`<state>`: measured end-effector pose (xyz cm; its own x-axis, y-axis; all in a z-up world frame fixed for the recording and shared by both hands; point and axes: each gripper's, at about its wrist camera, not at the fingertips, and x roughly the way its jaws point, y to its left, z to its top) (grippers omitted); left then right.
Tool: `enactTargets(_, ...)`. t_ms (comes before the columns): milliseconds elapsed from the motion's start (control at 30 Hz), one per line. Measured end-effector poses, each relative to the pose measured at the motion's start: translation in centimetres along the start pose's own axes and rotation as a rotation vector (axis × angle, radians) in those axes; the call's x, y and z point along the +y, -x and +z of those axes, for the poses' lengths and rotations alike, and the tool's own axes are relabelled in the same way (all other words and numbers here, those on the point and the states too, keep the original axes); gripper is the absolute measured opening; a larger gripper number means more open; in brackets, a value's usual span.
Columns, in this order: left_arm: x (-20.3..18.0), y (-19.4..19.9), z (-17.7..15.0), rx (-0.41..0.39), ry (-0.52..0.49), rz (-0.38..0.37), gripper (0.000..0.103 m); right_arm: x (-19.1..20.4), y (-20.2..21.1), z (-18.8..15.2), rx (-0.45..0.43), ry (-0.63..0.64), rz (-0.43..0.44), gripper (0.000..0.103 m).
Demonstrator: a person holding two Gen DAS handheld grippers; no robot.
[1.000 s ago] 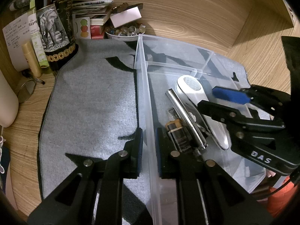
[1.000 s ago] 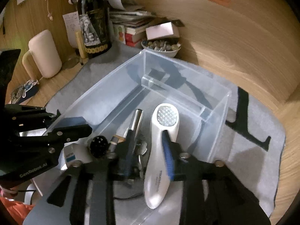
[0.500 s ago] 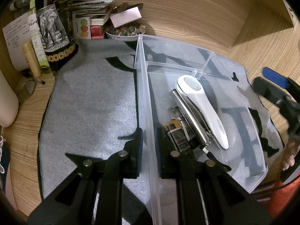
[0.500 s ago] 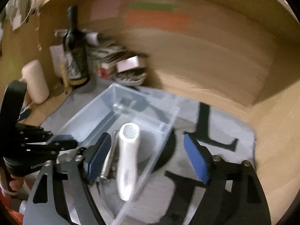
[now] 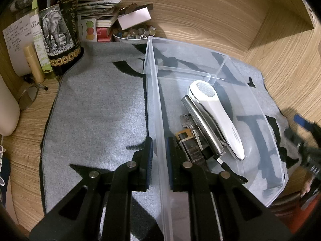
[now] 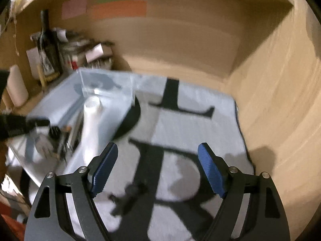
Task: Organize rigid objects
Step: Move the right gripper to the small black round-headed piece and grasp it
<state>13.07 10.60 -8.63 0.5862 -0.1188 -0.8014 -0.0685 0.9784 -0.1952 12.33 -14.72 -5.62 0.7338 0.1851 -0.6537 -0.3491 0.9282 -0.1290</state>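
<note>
A clear plastic bin (image 5: 149, 60) stands on a grey mat (image 5: 96, 110). Inside it lie a white handheld device (image 5: 216, 118), a silver metal tool (image 5: 200, 126) and a black-and-gold lighter-like item (image 5: 188, 142). My left gripper (image 5: 159, 146) is shut on the bin's left wall, one finger inside and one outside. My right gripper (image 6: 158, 160) stands wide open over the mat to the right of the bin (image 6: 108, 84), with nothing between its fingers. In the left wrist view it is a blur at the right edge (image 5: 301, 128). A small dark thing (image 6: 128, 196), too blurred to name, lies on the mat.
A wine bottle with an elephant label (image 5: 58, 34), a bowl of beads (image 5: 132, 34), stacked papers and a cream cylinder (image 5: 6, 108) crowd the back left. Wooden walls (image 6: 270, 80) close in the back and right. The mat carries large black letters (image 6: 170, 160).
The right gripper let go of the white device in the bin, opened wide and swung out to the right over the mat. The left gripper kept its hold on the bin wall.
</note>
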Motion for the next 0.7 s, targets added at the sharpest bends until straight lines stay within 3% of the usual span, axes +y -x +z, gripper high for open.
enactTargets(167,0.0,0.0,0.0,0.0,-0.001,0.001,0.012,0.3,-0.8,-2.5,0.076,-0.028,0.027,0.08)
enactTargets(533,0.0,0.0,0.0,-0.001,0.0,0.0,0.012,1.9,-1.9,-5.0,0.146,-0.098,0.122,0.077)
enactTargets(567,0.0,0.0,0.0,-0.001,0.001,0.0,0.012,2.0,-2.1,-5.2,0.149,-0.097,0.12,0.074)
enactTargets(633,0.0,0.0,0.0,-0.002,0.0,0.001,0.012,2.2,-2.7,-5.6,0.167,-0.089,0.119,0.049)
enactTargets(700,0.0,0.0,0.0,-0.004,-0.003,0.002,0.012,2.2,-3.0,-5.8,0.172,-0.09,0.116,0.04)
